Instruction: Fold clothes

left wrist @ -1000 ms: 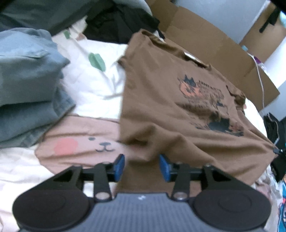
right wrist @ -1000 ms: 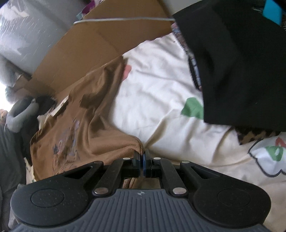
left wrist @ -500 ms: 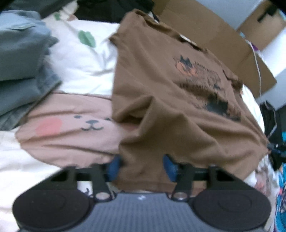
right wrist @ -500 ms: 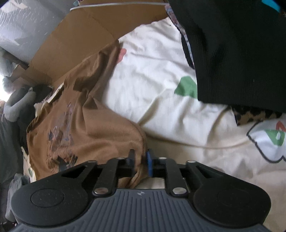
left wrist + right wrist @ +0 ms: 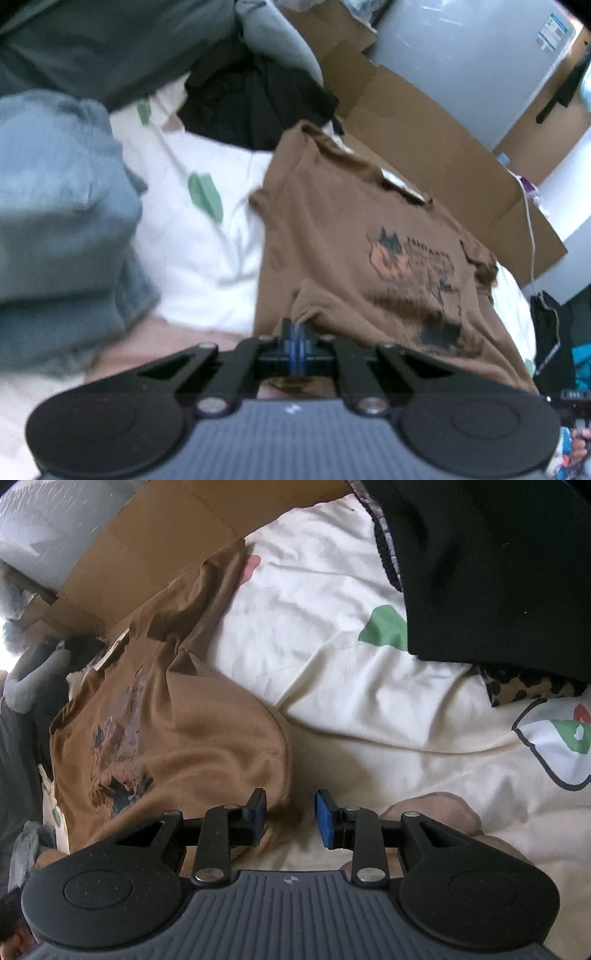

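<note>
the left claw (image 5: 297, 338) pinched the hem of the brown t-shirt (image 5: 354, 258) lying on the bed (image 5: 332, 635); the right claw (image 5: 290, 818), just opening, stood spread, cloth released. pulling one-handed risked dragging the shirt askew.

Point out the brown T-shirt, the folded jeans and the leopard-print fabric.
brown T-shirt (image 5: 332, 221): left wrist view, plain chest area beside the print.
folded jeans (image 5: 62, 206): left wrist view, top fold.
leopard-print fabric (image 5: 532, 688): right wrist view, strip under the black garment.
</note>
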Available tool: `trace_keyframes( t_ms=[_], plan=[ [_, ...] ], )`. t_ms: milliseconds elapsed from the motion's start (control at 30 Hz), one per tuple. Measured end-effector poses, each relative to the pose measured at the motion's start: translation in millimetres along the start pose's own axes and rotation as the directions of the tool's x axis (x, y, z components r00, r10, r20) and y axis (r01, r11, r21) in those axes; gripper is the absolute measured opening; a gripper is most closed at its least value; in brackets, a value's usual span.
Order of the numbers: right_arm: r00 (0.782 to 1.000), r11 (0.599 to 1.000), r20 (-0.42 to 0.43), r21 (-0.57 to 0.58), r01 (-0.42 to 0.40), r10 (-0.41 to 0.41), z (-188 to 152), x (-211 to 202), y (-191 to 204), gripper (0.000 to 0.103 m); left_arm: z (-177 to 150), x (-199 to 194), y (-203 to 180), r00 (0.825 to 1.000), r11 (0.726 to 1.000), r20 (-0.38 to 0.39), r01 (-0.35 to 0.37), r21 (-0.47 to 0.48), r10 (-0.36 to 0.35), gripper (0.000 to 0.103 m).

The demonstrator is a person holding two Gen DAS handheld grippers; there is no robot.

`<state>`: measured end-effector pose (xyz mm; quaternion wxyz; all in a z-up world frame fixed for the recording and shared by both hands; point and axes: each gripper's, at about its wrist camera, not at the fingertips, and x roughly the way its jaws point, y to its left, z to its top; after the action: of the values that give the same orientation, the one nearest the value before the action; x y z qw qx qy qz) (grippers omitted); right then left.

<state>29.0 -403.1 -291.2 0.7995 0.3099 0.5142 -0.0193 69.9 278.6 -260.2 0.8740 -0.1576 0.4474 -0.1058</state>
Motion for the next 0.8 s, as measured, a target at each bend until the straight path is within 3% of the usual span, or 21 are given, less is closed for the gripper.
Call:
trace_keyframes(
  t_ms=[267,500,800],
  plan=[
    [0.999,0.999,-0.02,0.016,-0.029,0.03,-8.2,-8.5,5.4,0.031,35.9,25.8,-20.5,1.0,0.997,0.027,0.008,0.075,-0.01,0.002],
    [0.993,0.997,-0.089,0.008,-0.074,0.075,-30.3,-6.9,15.8,0.032,59.9,40.5,-27.1,0.999,0.997,0.043,0.005,0.083,-0.008,0.002],
    [0.988,0.995,-0.119,0.026,-0.097,0.1,-31.4,23.8,31.1,0.032,64.5,48.6,-30.0,0.999,0.997,0.039,-0.001,0.08,-0.002,0.002]
  ],
)
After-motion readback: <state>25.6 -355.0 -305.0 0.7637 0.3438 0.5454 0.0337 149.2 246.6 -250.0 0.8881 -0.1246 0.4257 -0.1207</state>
